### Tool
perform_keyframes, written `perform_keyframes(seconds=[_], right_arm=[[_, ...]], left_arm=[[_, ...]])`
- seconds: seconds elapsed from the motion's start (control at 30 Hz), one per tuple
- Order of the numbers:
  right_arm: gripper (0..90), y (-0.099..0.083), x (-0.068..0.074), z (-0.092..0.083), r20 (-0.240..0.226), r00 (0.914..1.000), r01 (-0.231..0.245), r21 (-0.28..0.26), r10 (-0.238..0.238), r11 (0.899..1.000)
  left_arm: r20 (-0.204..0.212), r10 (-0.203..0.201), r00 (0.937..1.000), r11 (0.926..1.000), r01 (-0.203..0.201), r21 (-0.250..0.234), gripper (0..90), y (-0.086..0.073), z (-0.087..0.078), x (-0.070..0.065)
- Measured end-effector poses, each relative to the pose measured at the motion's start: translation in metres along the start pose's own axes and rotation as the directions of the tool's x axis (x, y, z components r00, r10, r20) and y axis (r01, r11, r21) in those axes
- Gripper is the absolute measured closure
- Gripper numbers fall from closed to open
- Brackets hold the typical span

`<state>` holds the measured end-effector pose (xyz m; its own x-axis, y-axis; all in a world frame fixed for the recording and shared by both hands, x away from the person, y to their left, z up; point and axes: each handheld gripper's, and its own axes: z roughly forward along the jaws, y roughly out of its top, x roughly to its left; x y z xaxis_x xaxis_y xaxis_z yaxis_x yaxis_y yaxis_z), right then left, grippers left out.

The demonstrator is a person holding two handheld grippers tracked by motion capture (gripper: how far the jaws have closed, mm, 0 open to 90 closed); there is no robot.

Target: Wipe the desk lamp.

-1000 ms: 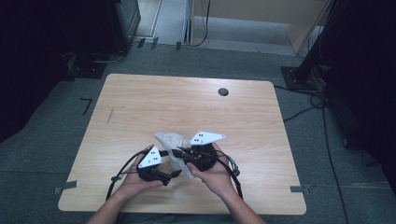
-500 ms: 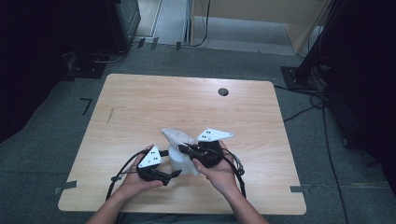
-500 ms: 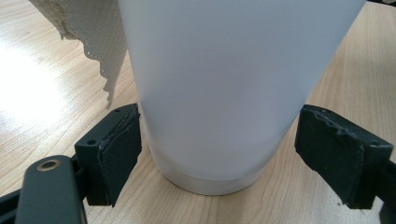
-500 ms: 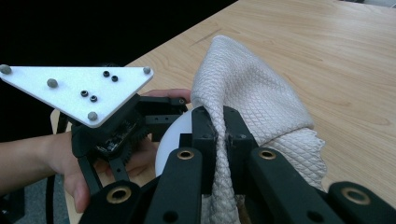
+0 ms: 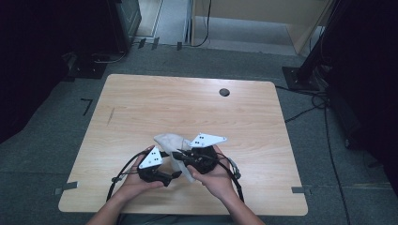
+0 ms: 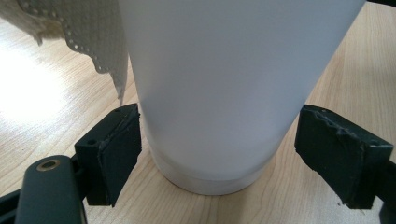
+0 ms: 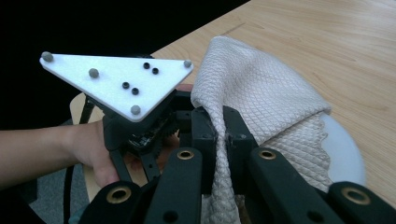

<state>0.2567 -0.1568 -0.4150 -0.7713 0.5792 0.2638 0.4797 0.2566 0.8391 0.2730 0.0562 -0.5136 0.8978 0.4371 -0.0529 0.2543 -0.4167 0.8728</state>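
Near the worktop's (image 5: 141, 108) front edge, the left gripper (image 6: 219, 154) brackets a white cup (image 6: 233, 84), jaws not quite touching; the right gripper (image 7: 223, 135) clenches a paper towel (image 7: 261, 93) over the rim. Hard wiping could tip the unclamped cup.

- No text, label, brand, number or sign could be read in any view.
- The cup (image 6: 233, 84) was plain white, with no print.
- The cloth (image 7: 252, 98) bore just a woven pattern.
- The plate (image 7: 116, 81) carried only dots and beads, no letters.
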Motion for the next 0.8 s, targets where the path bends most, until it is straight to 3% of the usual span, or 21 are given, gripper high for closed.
perform_keyframes(seconds=[0.43, 0.8], right_arm=[[86.1, -0.001, -0.024, -0.015, 0.076, 0.9964, -0.037, -0.033, 0.039, 0.999], [85.9, -0.012, -0.036, -0.033, 0.096, 0.9931, -0.062, -0.052, 0.067, 0.997]], left_arm=[[0.003, 0.005, 1.0000, 1.0000, -0.005, 0.001, 15.4, 0.000, 0.000, 0.000], [0.003, 0.007, 1.0000, 1.0000, -0.007, 0.000, 15.4, 0.000, 0.000, 0.000]])
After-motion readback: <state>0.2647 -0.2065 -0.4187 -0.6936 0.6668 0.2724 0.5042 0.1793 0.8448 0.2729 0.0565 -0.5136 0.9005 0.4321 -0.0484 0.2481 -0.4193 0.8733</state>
